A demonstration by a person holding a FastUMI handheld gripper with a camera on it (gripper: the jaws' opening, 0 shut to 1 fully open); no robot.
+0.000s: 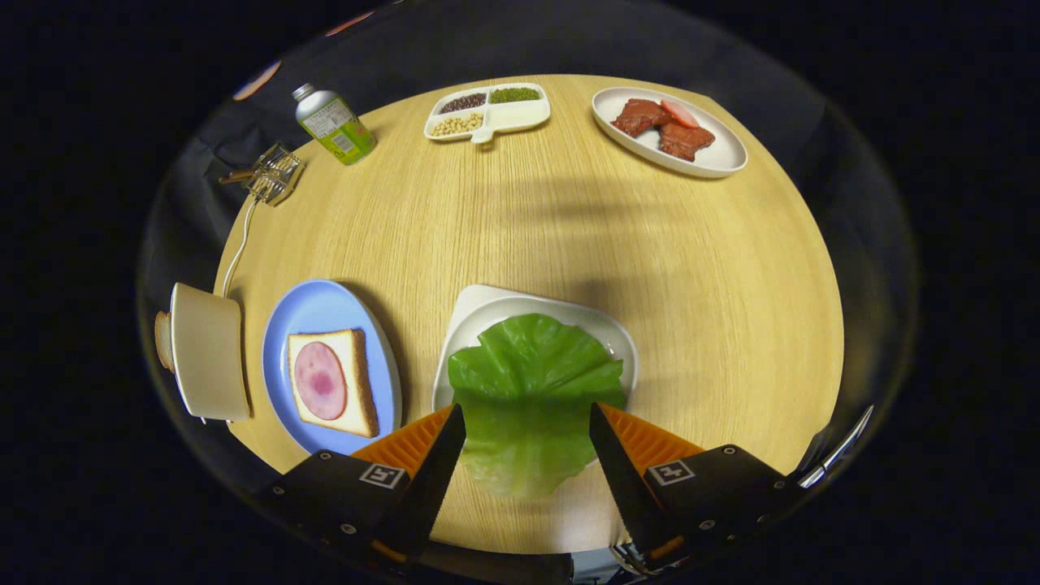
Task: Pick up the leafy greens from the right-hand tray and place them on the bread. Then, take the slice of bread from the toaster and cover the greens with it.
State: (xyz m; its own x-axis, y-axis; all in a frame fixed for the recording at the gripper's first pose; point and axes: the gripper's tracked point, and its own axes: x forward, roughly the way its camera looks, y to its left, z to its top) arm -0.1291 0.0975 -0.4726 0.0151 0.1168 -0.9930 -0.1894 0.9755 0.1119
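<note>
The leafy greens [528, 398] sit low in the centre of the frame: a single broad lettuce leaf, bright green and ruffled across the top, paler and more yellowish toward its lower tip, with faint veins fanning out. Its upper part lies on the white tray [487, 305], while the lower part hangs over the tray's near rim onto the wooden table [504, 219]. Your gripper [528, 418] is spread wide, one finger at each side of the leaf; the tips reach the leaf's edges, but you cannot tell from here whether they touch it. To the left of the tray, in the lower left of the frame, a blue plate [321, 305] carries a slice of bread [357, 382] with a round pink slice of ham [320, 380] on top. Further left, at the table's edge, stands the cream toaster [207, 353], with a bit of bread crust [163, 340] showing at its far side. At the upper left you see a green-labelled bottle [334, 123] and a small clear glass object [274, 174]. At top centre lies a divided white dish [520, 116] of beans and grains, and at the upper right an oval white plate [719, 158] holding reddish-brown meat pieces [662, 126].
</note>
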